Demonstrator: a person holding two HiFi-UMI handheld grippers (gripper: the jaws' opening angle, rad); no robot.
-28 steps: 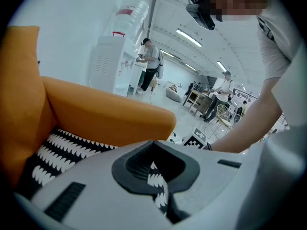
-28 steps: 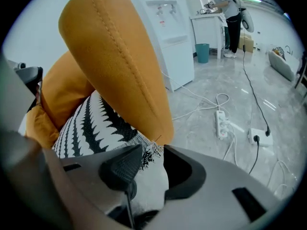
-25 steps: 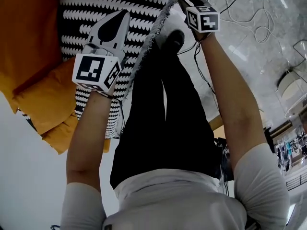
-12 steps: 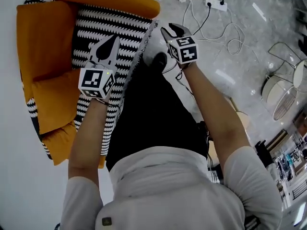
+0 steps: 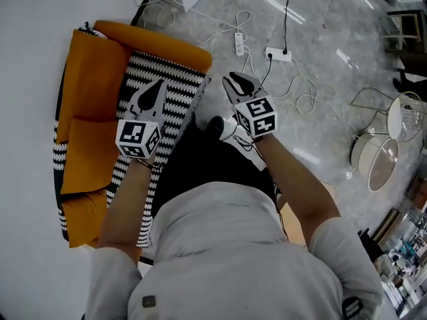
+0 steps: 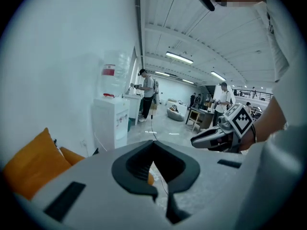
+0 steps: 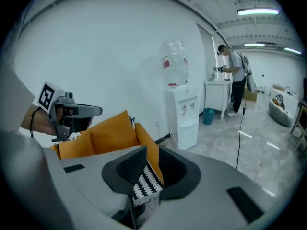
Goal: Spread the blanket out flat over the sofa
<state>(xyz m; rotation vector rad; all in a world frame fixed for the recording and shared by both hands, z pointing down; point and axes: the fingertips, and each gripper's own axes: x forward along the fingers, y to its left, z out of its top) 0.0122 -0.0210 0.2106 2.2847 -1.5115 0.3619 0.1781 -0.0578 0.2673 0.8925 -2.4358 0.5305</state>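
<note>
The blanket [image 5: 175, 93] lies over the seat of the orange sofa [image 5: 93, 72], below the left gripper [image 5: 161, 84], whose jaws are slightly apart and empty, and the right gripper [image 5: 231, 79], whose jaws have just been closing on nothing, with a power strip [image 5: 278, 54] and loose cables [image 5: 303, 93] on the floor beside.

One orange fabric sofa [image 5: 93, 85], left of frame, carries one black-and-white zigzag knit blanket [image 5: 175, 79]. Two grey handheld grippers, the left gripper [image 5: 159, 84] and the right gripper [image 5: 231, 79] (its jaws have just been closing, with nothing between them), each bear one marker cube. Two white power strips [image 5: 239, 43] [image 5: 279, 54] lie top centre. One white water dispenser [image 7: 184, 116] stands mid-frame.
</note>
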